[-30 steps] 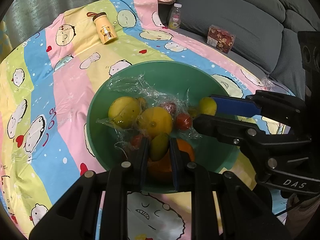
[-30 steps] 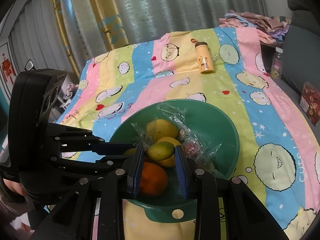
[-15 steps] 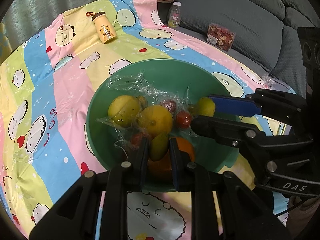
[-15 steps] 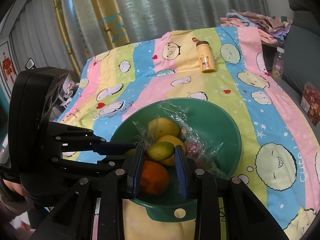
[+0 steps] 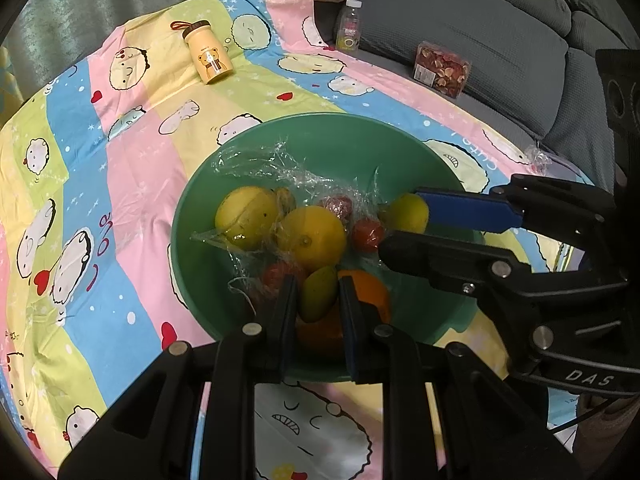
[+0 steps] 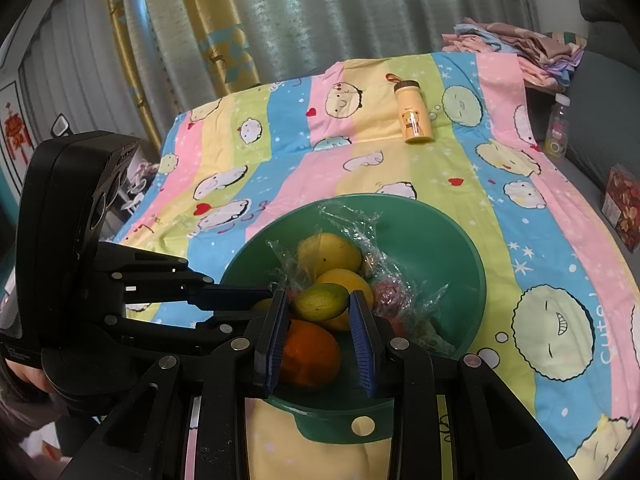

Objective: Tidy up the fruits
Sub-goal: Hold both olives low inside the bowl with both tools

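Note:
A green bowl (image 5: 340, 136) (image 6: 452, 248) stands on the striped cartoon cloth. It holds two big yellow fruits (image 5: 246, 216), small red fruits (image 5: 368, 232) and an orange (image 6: 308, 352), partly under crumpled clear film. My left gripper (image 5: 316, 284) (image 6: 268, 300) hangs over the bowl's near side, shut on a small yellow-green fruit (image 5: 318, 292). My right gripper (image 6: 318, 300) (image 5: 400, 218) reaches in from the right in the left wrist view and is shut on another small yellow-green fruit (image 6: 322, 302) (image 5: 408, 214). Both fruits hang just above the pile.
A yellow flask with a bear print (image 5: 208, 56) (image 6: 412, 112) lies on the far part of the cloth. On the grey sofa (image 5: 480, 20) sit a small drink bottle (image 5: 348, 28) and a clear box of dried snacks (image 5: 440, 68). Folded clothes (image 6: 516, 48) are stacked at the back.

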